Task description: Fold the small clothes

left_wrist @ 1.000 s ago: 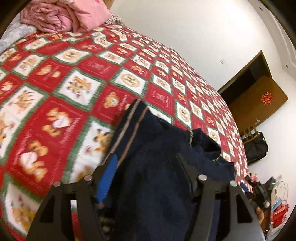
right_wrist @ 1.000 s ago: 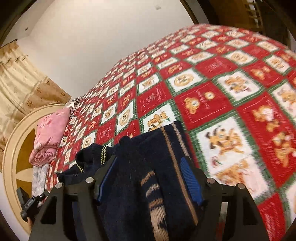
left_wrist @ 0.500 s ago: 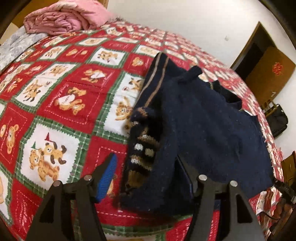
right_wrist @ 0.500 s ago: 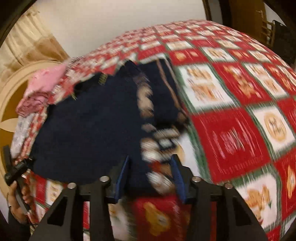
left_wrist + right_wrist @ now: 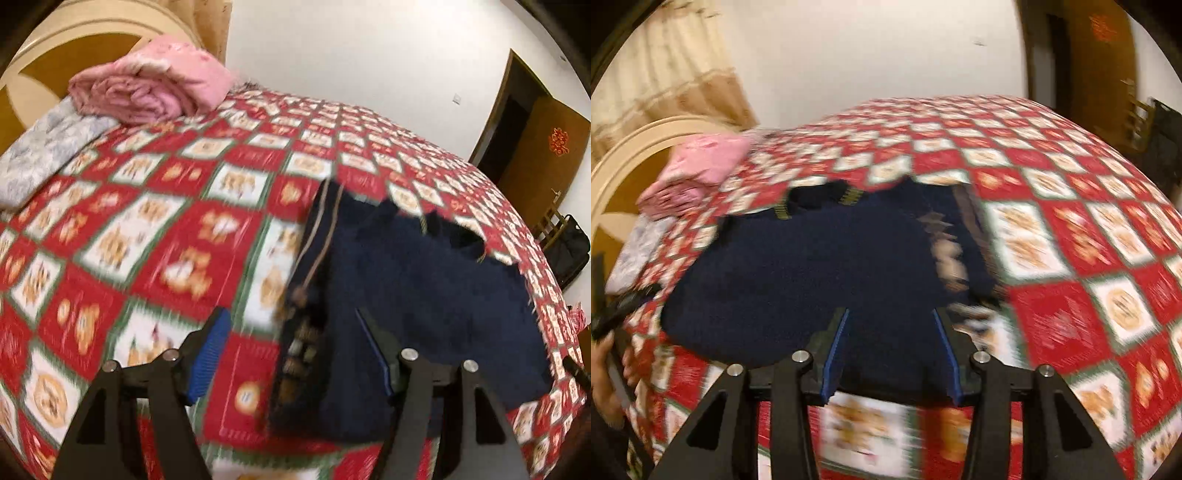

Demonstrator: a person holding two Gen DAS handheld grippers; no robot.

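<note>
On red-and-white bear-patterned bedspread (image 5: 155,236): dark navy knitted sweater (image 5: 812,266), now released, flat, collar far; left claw (image 5: 295,343) just widened, right claw (image 5: 890,343) narrower, both empty.

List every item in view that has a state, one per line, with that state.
Navy sweater: lying on the bedspread, one striped sleeve folded over its body, gripped by neither tool.
Left tool: open, nothing pinched.
Right tool: open, jaws just reopening slightly, above the sweater's hem.
Pink quilt: folded, piled by the headboard.
Bedspread: spread over the bed.
Door: open.
</note>
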